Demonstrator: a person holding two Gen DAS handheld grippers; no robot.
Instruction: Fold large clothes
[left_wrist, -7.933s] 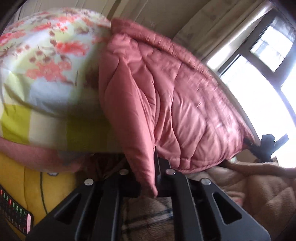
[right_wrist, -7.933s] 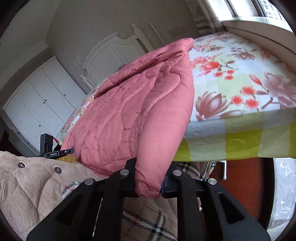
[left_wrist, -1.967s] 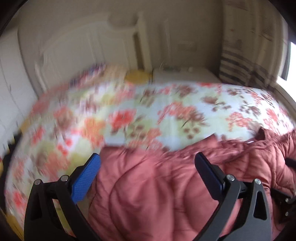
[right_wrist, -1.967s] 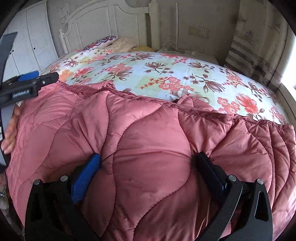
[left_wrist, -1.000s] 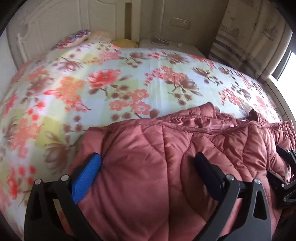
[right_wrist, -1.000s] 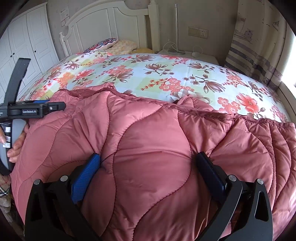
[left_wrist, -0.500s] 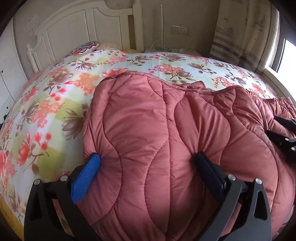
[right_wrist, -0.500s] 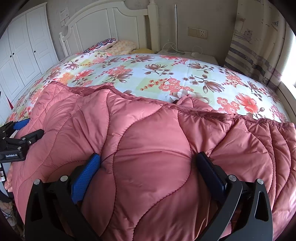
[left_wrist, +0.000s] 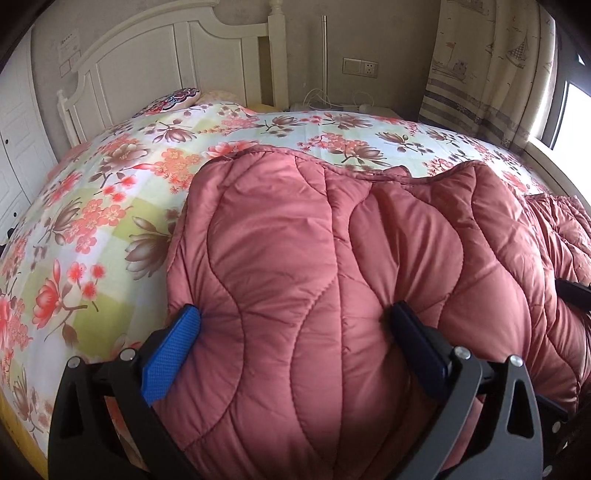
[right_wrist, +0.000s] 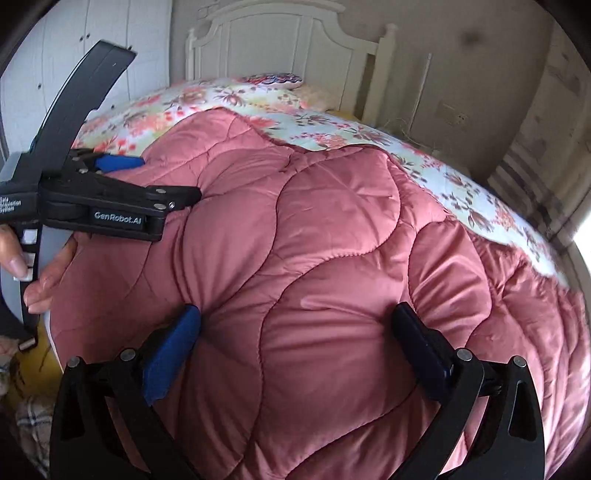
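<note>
A large pink quilted coat lies bunched across the near part of the bed; it also fills the right wrist view. My left gripper is open, its fingers pressed into the padded fabric on both sides of a bulge near the coat's left edge. My right gripper is open too, its fingers set wide against the coat further right. The left gripper also shows from the side in the right wrist view, resting on the coat.
The bed has a floral sheet and a white headboard. A patterned pillow lies at the head. White wardrobe doors stand at left. A curtain and window are at right.
Both grippers, earlier shut on the coat's edge, now stand open against it on the bed. The left gripper swung over the coat; the right view shifted leftward in the last half second.
</note>
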